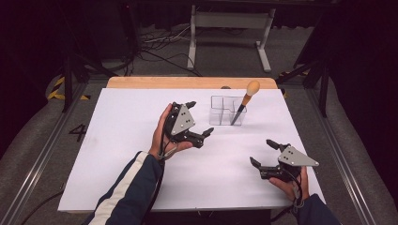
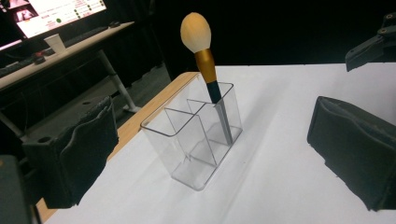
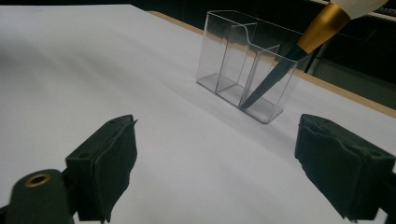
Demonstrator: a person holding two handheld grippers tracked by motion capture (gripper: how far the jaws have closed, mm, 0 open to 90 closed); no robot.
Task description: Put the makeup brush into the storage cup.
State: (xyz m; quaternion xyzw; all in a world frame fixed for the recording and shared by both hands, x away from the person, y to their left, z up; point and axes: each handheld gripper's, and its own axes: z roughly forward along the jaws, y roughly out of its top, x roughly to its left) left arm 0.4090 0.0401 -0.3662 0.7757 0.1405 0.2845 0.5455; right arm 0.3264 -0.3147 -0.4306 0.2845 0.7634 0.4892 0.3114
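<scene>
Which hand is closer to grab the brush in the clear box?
Probably the left. The left gripper is open right beside the clear box holding the brush. The right gripper is open too, but farther away.

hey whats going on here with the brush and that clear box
A person at a white table holds a two-jaw gripper in each hand. A makeup brush with a cream head, gold ferrule and black handle stands tilted in an end compartment of a clear plastic divided organizer. The left gripper is beside the organizer, jaws open and empty, with the organizer in line between them. The right gripper sits nearer the person, also open and empty. Neither touches the brush.
</scene>
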